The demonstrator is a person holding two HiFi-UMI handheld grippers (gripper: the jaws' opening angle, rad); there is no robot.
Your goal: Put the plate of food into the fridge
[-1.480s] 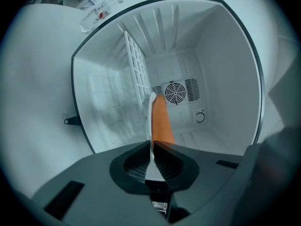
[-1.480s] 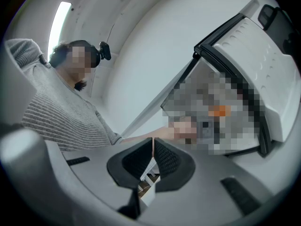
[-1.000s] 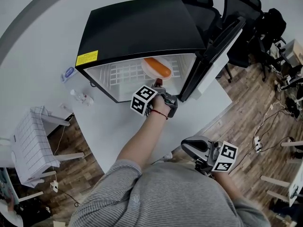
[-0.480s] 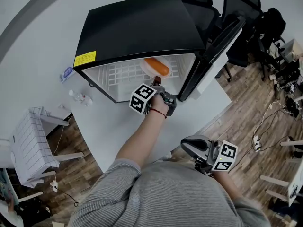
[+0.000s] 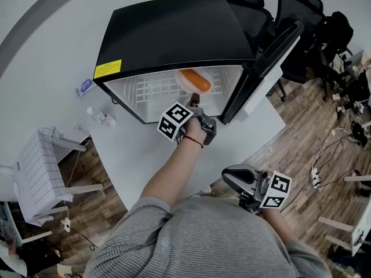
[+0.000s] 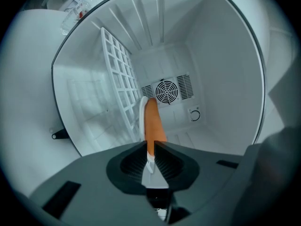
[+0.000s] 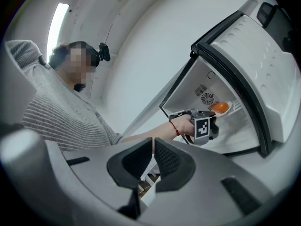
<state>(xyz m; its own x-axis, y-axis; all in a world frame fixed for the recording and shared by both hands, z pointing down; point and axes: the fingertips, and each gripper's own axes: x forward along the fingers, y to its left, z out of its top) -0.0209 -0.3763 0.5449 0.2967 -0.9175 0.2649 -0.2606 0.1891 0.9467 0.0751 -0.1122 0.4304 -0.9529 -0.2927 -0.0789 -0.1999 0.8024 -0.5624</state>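
Inside the open mini fridge (image 5: 174, 33), the left claw (image 6: 149, 147) grips the rim of the plate (image 6: 142, 114) just over the wire shelf (image 6: 117, 79). A tilt in that thin hold could roll the orange sausage (image 6: 153, 121) off. The right claw (image 7: 153, 149) hangs closed and empty, near the person.

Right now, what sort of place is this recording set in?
Probably an office or lab, not a home kitchen: a mini fridge stands open on a white table, with black office chairs behind it.
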